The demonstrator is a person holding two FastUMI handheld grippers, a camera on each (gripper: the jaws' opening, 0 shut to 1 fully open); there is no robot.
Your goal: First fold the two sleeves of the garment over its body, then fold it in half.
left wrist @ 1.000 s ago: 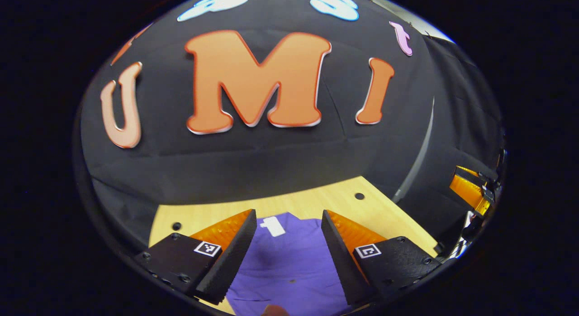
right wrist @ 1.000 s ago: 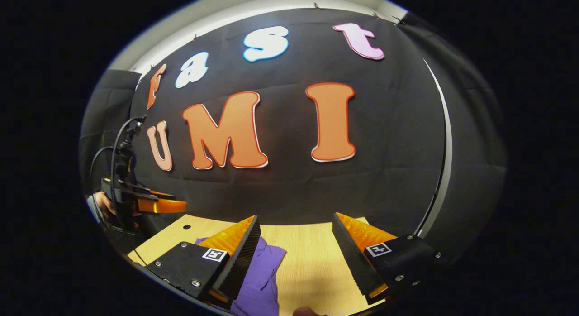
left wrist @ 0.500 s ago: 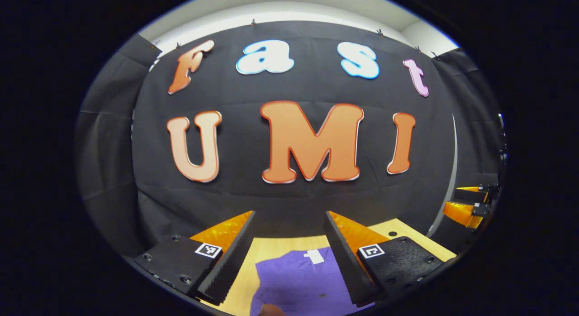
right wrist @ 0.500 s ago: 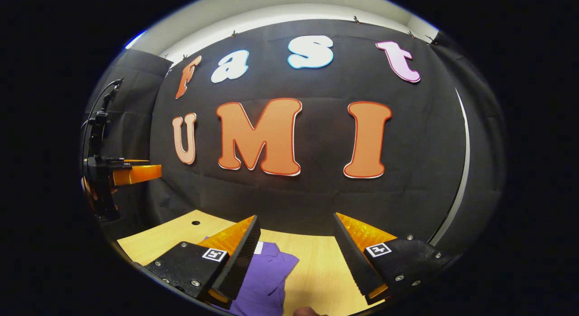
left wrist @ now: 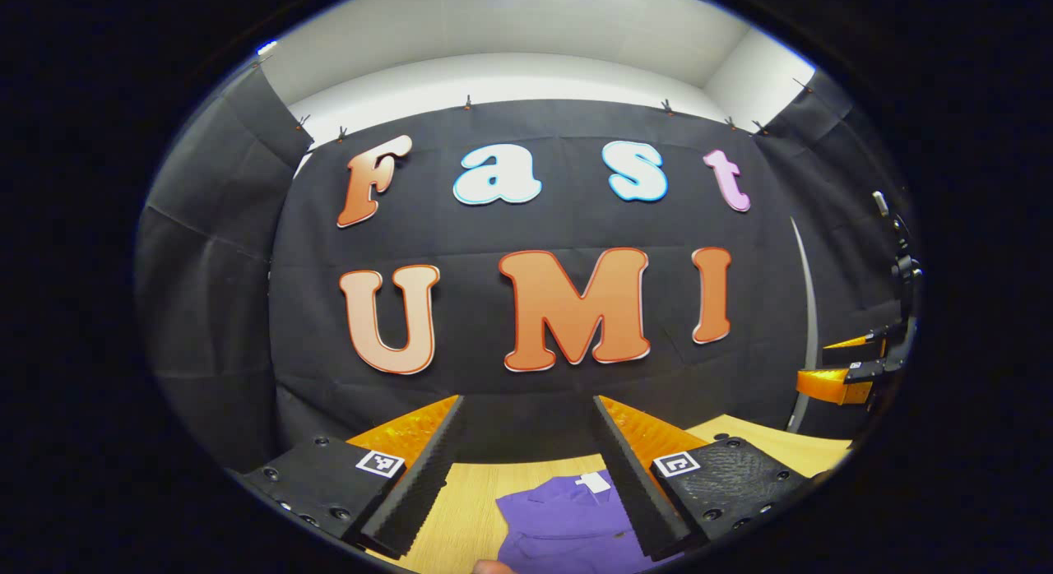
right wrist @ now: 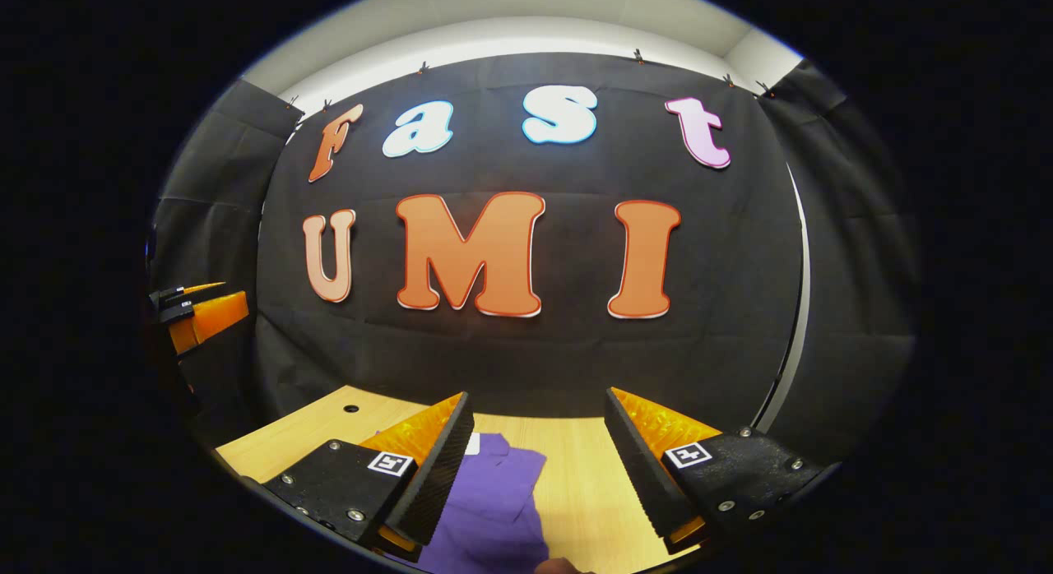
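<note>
One purple garment [left wrist: 568,520] lies on the light wooden table [left wrist: 469,508], low in the left gripper view, between that gripper's two fingers and reaching under the right-hand one; a single small white tag [left wrist: 594,481] sits at its far edge. The left gripper [left wrist: 526,463] hangs above the table with its jaws released, a wide gap between the two fingers and nothing held in it. At the right edge of the same view the other gripper [left wrist: 847,368] shows small and side-on, well apart from the garment. In the right gripper view the same purple garment [right wrist: 494,508] lies at the lower middle of the frame, bunched with a fold running down it, its left part hidden behind the left-hand finger and its right edge ending in the gap between the fingers, with bare table [right wrist: 576,492] beyond it. The right gripper [right wrist: 539,455] is likewise spread wide and grasps nothing; neither of its two fingers touches the cloth as far as can be told. One dark round hole [right wrist: 351,409] marks the tabletop at the lower left of this view, and the other gripper [right wrist: 201,315] juts in at the left edge, too small to judge its jaws there. A sliver of a fingertip [right wrist: 559,566] peeks at the bottom edge.
</note>
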